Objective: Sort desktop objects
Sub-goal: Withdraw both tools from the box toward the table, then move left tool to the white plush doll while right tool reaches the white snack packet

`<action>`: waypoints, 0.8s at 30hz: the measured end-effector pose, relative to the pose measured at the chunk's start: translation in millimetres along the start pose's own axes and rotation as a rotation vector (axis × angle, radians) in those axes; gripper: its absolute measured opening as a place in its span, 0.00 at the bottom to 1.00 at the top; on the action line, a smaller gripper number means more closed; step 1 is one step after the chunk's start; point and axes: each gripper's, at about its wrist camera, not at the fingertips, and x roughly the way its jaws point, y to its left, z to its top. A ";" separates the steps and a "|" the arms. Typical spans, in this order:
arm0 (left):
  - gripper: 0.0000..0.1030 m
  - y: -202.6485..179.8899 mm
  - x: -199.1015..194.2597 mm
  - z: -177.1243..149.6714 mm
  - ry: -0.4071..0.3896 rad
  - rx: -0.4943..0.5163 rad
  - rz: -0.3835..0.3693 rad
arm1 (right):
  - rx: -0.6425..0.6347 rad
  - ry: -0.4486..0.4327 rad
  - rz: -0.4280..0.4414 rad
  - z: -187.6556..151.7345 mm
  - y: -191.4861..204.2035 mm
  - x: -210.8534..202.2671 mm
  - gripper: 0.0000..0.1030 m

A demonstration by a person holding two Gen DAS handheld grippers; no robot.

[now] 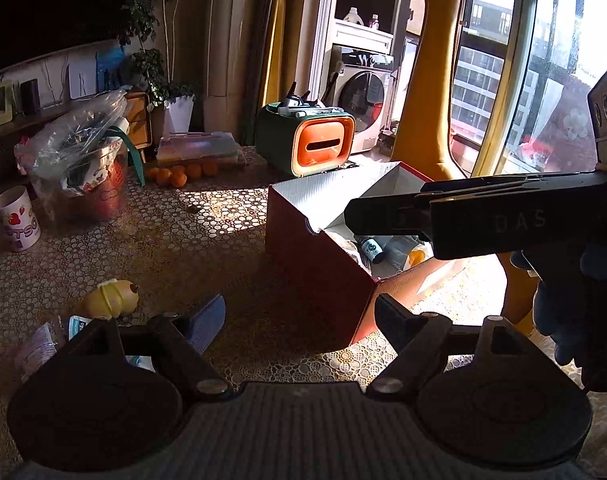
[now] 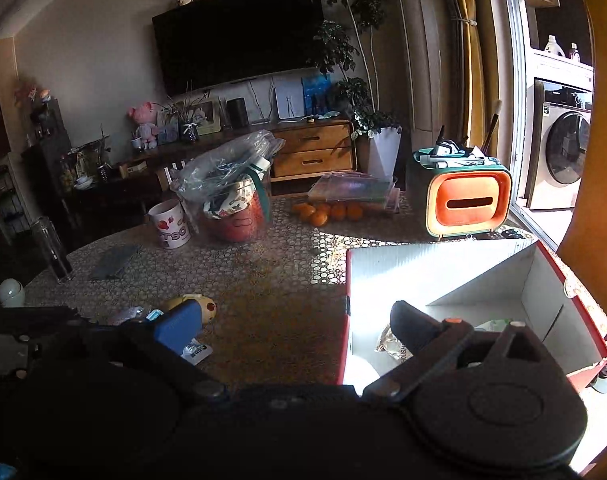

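Red box: open, white inside, on the table; the landmark for every place below
Inside the box: a small dark bottle with a round teal label, a pale packet with an orange patch, and a crinkled foil packet whose print is too small to read
Left tool: jaws apart, nothing between them, just in front of the box's near corner
Right tool: jaws spread wide and empty, one finger over the box's open top, the other outside its left wall; pale letters "DAS" on its side
Yellow toy: lying on the table left of the box, near small packets
Mug: far left of the box, red letters "TSO" showing
Clear bucket: behind and left of the box, stuffed with a plastic bag and packets
Oranges: loose on the table behind the box, in front of a flat clear case
Green and orange tissue holder: right behind the box, small bottles and tubes on its top tray
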 end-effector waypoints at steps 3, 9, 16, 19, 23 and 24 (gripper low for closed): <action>0.80 11.7 -8.2 -10.3 0.003 -0.015 0.011 | 0.001 0.002 0.012 -5.7 12.7 3.2 0.98; 0.84 34.4 -24.5 -28.7 -0.012 -0.044 0.033 | -0.003 0.022 0.024 -17.1 36.6 8.7 0.99; 0.98 57.4 -36.4 -50.3 -0.036 -0.087 0.066 | -0.012 0.042 0.030 -26.0 59.6 17.7 0.99; 0.99 68.6 -40.4 -59.2 -0.038 -0.117 0.076 | -0.011 0.052 0.036 -29.0 68.2 21.9 0.99; 0.99 78.5 -43.6 -70.0 -0.041 -0.127 0.099 | -0.014 0.068 0.040 -31.4 76.7 30.8 0.99; 0.99 82.4 -43.6 -73.4 -0.040 -0.134 0.103 | -0.014 0.073 0.040 -31.9 78.2 32.5 0.99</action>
